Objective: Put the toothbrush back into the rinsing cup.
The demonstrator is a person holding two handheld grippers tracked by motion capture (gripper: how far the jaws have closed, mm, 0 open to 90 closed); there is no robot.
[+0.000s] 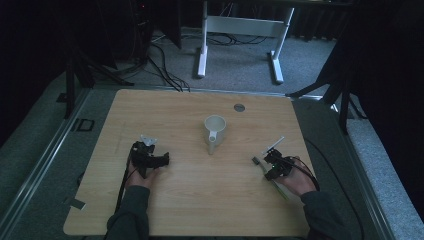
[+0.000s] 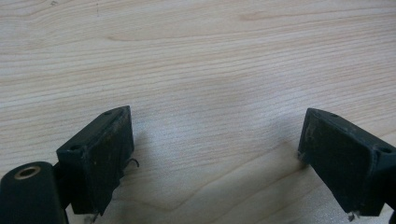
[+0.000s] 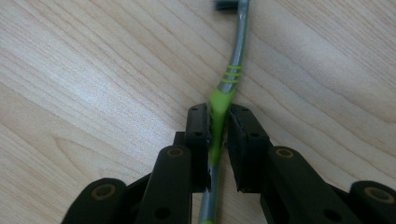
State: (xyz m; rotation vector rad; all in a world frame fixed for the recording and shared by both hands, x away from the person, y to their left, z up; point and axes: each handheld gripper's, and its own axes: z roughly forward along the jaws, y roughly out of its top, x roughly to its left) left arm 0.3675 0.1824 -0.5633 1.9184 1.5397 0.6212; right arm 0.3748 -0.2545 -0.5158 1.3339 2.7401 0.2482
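A green and grey toothbrush (image 3: 227, 77) lies low over the wooden table (image 1: 200, 210), its dark head (image 1: 256, 160) pointing away from the hand. My right gripper (image 3: 218, 112) is shut on the green part of the handle, with both pads pressed against it. In the high view the right gripper (image 1: 272, 162) is at the table's right side. A white cup (image 1: 215, 131) with a handle stands at the table's middle, apart from both grippers. My left gripper (image 1: 162, 160) rests at the left, and its jaws (image 2: 215, 135) stand wide open over bare wood with nothing between them.
A small grey round cap (image 1: 239, 107) sits in the tabletop near the far edge. Beyond the table are a white desk frame (image 1: 202, 55) and cables on the grey floor. Dark stands flank the table on both sides.
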